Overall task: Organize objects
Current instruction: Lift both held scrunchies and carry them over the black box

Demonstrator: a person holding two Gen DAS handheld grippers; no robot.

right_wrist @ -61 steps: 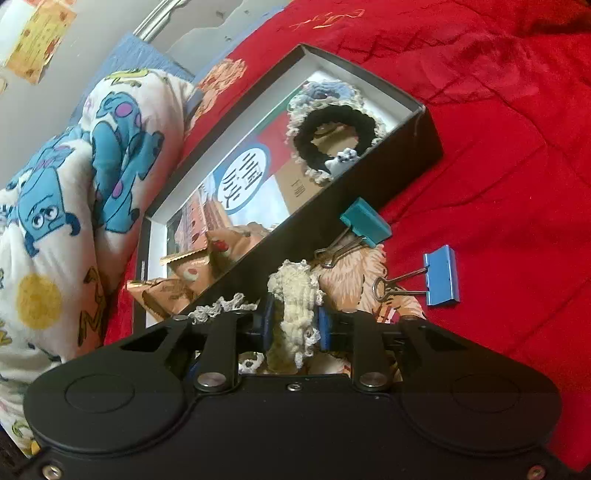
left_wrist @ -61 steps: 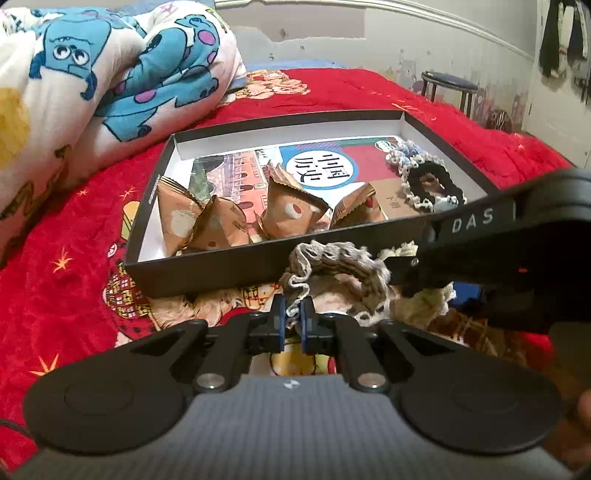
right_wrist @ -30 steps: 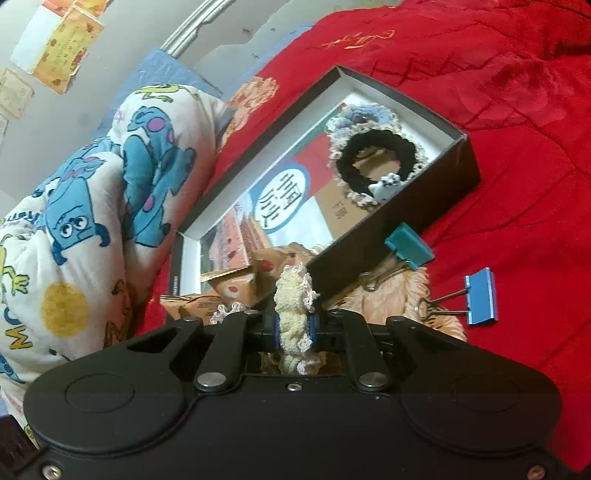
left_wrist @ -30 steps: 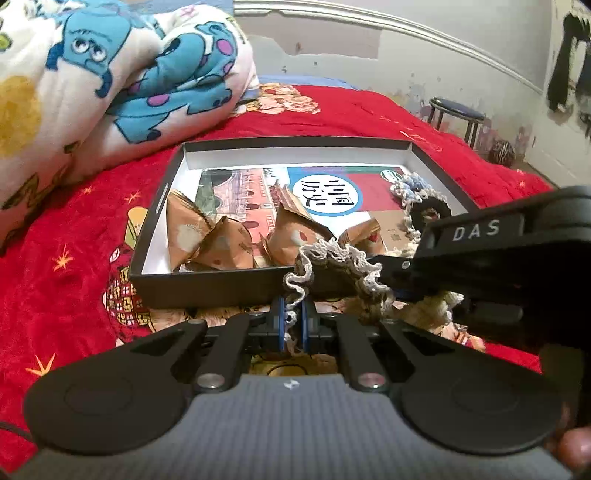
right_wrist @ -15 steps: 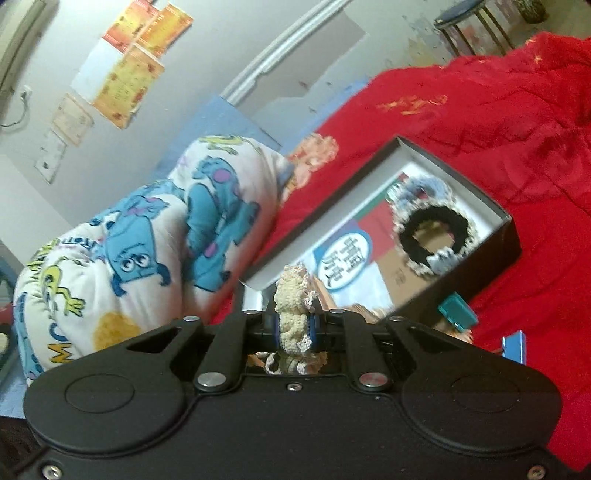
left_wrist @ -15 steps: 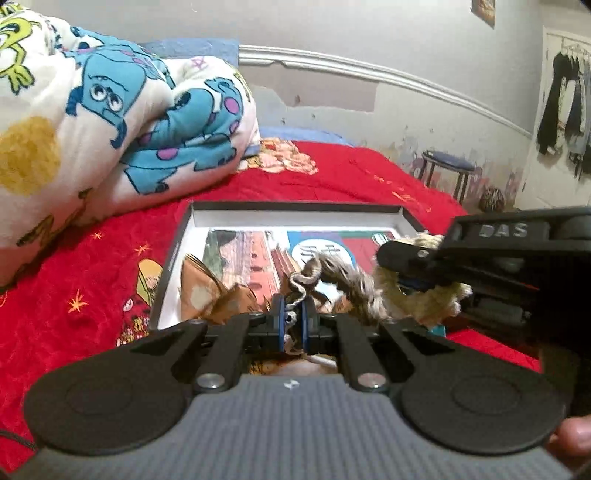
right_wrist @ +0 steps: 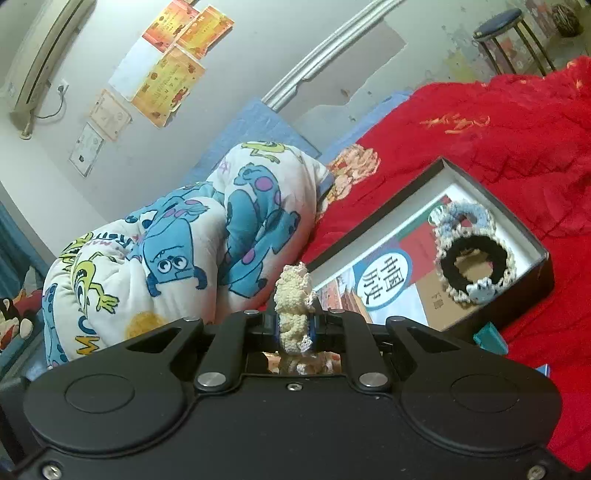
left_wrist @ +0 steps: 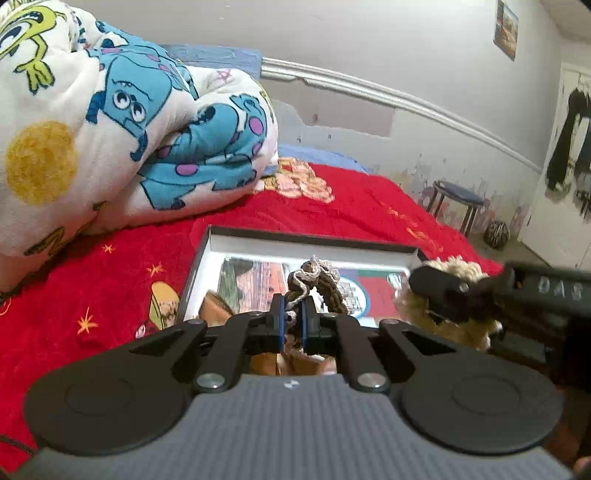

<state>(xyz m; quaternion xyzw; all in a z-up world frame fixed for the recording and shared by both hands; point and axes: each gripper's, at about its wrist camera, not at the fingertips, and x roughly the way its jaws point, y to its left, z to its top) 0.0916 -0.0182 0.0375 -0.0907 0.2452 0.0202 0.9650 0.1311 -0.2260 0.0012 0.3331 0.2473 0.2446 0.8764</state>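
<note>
I've got the brown scrunchie pinched in my left gripper, fingers nearly closed on a thin bit of its pale lace edge, rest of it looping up & fwd in the air over the near side of the box. My right gripper is clamped on the cream scrunchie, which stands upright between the pads w/ a tuft sticking above them; in the left view that same cream bundle hangs at the right, partly behind the right gripper's black finger, above the box's right portion. The box is a shallow black-walled tray w/ white inner walls, sitting on the red bedspread. Inside: a printed sheet w/ a round blue-and-white emblem lining the floor, a black scrunchie w/ pale trim at the far-right end, a blue-grey one touching it just behind. Brown folded paper shapes show at the near-left corner in the left view, mostly hidden by my fingers. A teal binder clip peeks out just outside the near wall. Cartoon-monster quilt is bunched up to the left of the box; a stool stands by the wall.
</note>
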